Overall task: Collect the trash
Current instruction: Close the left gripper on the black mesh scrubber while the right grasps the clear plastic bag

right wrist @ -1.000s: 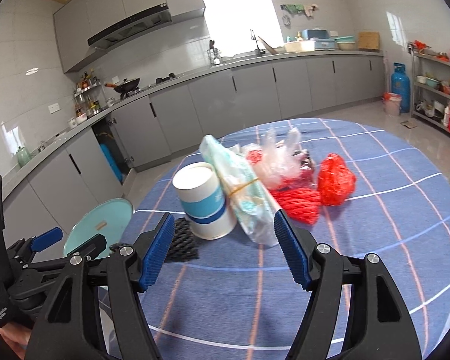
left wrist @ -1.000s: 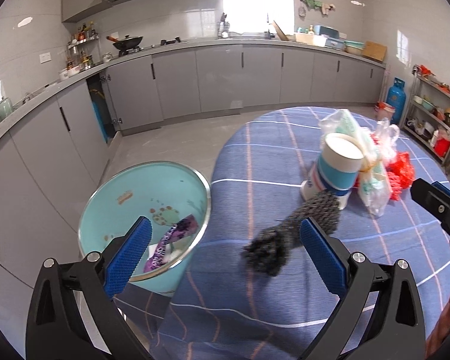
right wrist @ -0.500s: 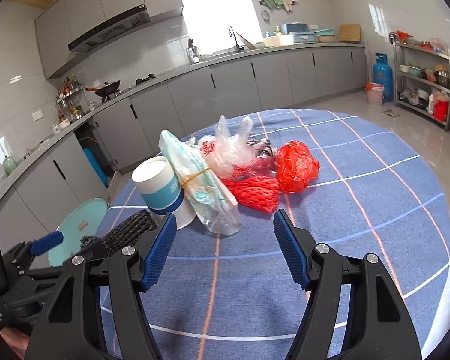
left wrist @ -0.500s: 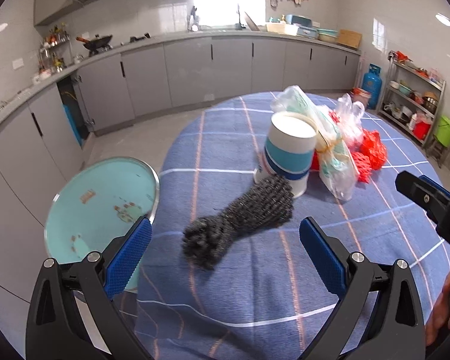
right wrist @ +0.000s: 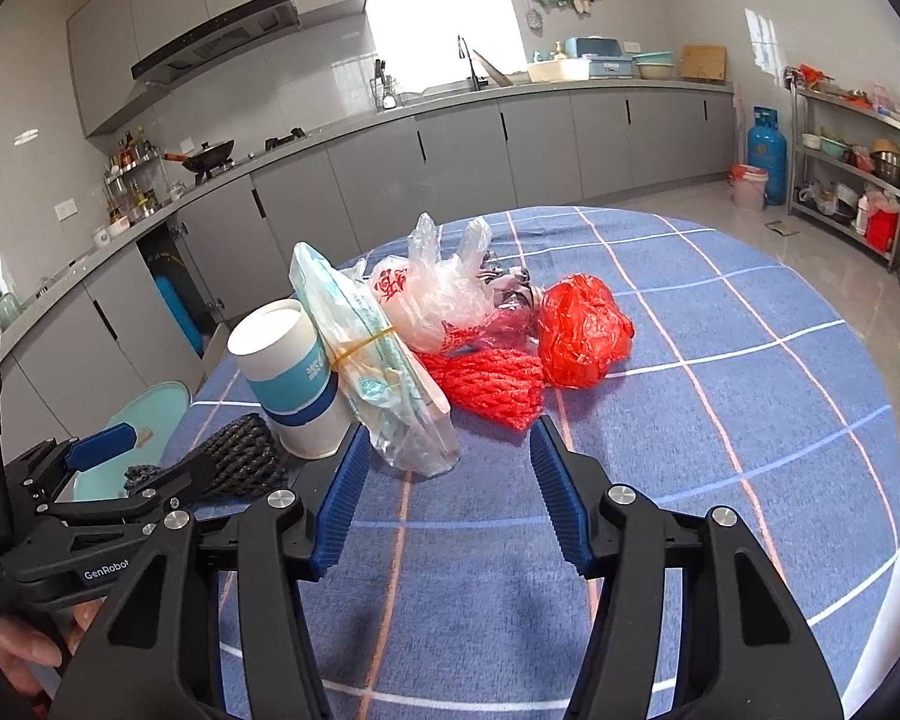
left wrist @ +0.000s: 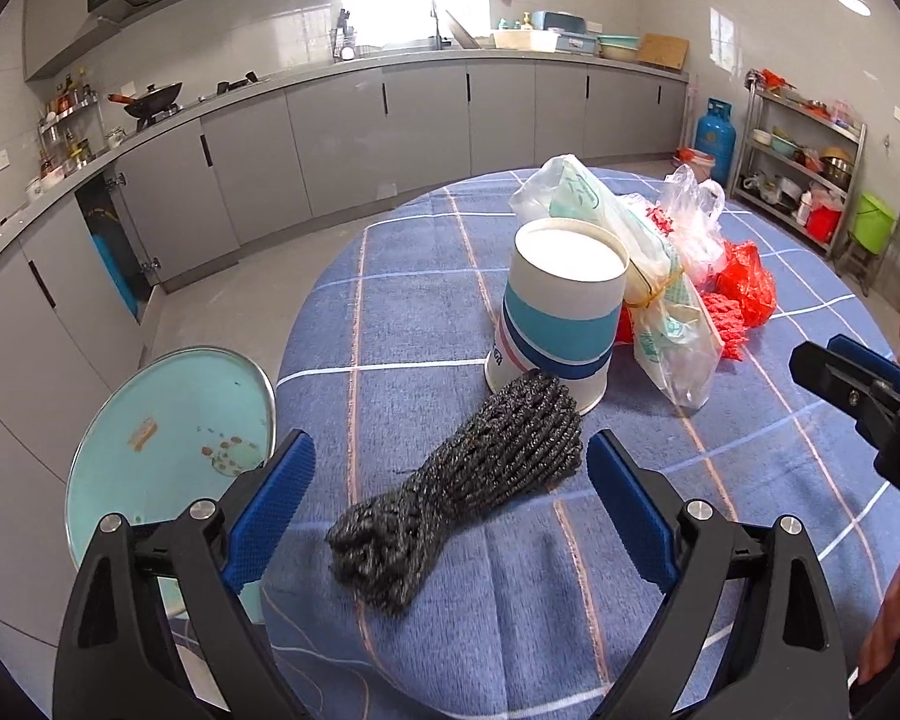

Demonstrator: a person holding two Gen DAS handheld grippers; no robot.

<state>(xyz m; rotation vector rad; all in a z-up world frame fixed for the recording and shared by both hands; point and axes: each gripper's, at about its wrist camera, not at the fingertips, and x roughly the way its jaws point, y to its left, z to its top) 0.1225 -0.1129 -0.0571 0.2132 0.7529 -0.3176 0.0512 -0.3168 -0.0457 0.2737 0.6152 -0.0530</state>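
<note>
"GenRobot" is printed on the left gripper (right wrist: 123, 468), whose fingers are spread around the black mesh bundle (left wrist: 474, 480) lying on the table (left wrist: 390, 312) against the paper cup (left wrist: 558, 306), whose lettering is unreadable. The right gripper (right wrist: 444, 492) hovers with its fingers spread before the clear bag (right wrist: 384, 378), empty.

Right tongs (right wrist: 444, 489) gape, empty, before the banded plastic bag (right wrist: 384, 384) beside the paper cup (right wrist: 294, 378).

Blue surface (left wrist: 426, 276) cloth checked with white and orange lines; black mesh bundle (left wrist: 474, 474); white cup (left wrist: 558, 306) banded blue; red netting (right wrist: 486, 387); teal bin (left wrist: 168, 432).
</note>
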